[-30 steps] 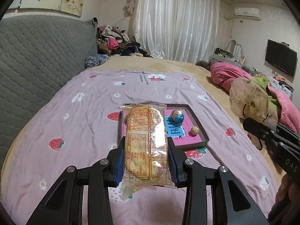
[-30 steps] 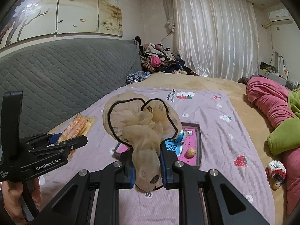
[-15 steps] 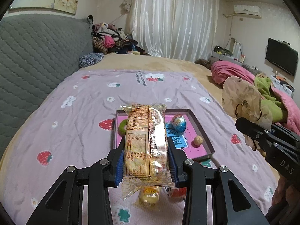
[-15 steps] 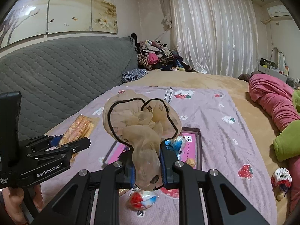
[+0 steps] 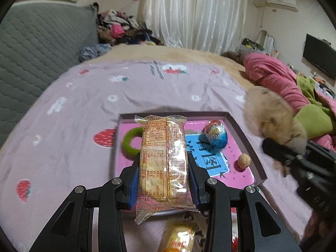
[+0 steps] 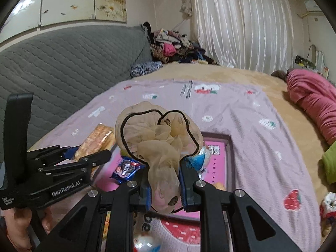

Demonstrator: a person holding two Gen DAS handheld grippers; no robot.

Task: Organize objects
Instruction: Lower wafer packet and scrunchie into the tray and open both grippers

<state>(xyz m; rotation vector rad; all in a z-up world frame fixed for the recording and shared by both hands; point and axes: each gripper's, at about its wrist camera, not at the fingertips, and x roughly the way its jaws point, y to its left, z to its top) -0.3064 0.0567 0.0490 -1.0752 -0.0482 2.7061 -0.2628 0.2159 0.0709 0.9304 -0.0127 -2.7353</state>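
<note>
Both hands have come forward and down, so the pink tray [image 5: 243, 130] that lay further off now sits right under the grippers. The left gripper [image 5: 163, 180] is clamped on a clear-wrapped biscuit pack [image 5: 162, 159], hanging over the tray's near edge. The right gripper [image 6: 163, 182] is pinched tight on a beige hair scrunchie [image 6: 155, 134], also over the tray.

Each should probably be lowered onto bare tray floor before release, the pack flat.

A wrapped sweet [image 5: 178, 237] lies on the bedspread [image 5: 84, 109] just short of the tray. Inside, a green ring [image 5: 131, 140], a blue egg [image 5: 216, 134], a small nut [image 5: 243, 160] and a blue packet [image 6: 126, 169] already crowd the floor. Beyond lie a pink quilt [image 6: 310, 96] and heaped clothes [image 6: 172, 46].
</note>
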